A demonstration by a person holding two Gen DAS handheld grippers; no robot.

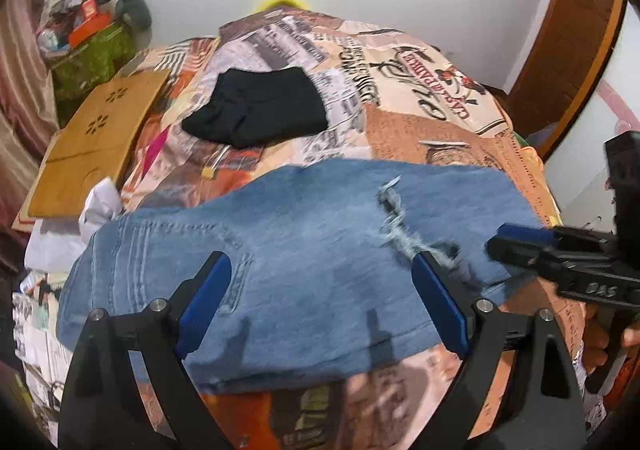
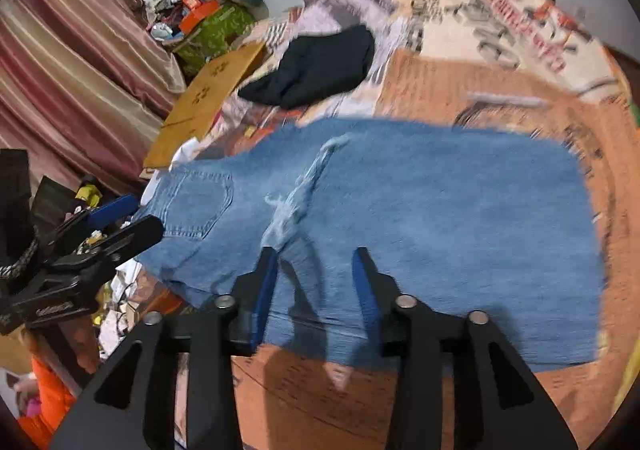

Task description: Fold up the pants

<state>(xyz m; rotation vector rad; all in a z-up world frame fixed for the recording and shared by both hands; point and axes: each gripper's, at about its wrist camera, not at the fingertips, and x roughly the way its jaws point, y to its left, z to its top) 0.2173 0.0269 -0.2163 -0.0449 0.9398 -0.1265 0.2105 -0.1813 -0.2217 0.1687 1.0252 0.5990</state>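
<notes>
Blue jeans [image 1: 304, 250] lie folded flat across the middle of the frame on a printed bedspread [image 1: 400, 98], torn knee uppermost. My left gripper [image 1: 320, 298] hovers at the bottom centre, fingers spread wide and empty, over the near edge. My right gripper [image 2: 316, 290] is likewise parted, holding nothing, probably lining up for the next fold. A folded black garment [image 1: 256, 106] sits upper centre, set aside.

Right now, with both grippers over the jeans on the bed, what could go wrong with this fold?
1. The frayed rip lies close to the left gripper; a finger might snag its loose threads.
2. The jeans lie folded in layers, so a shallow pinch may lift only the top one.
3. The black garment lies just beyond; a far fold could land on it.
</notes>
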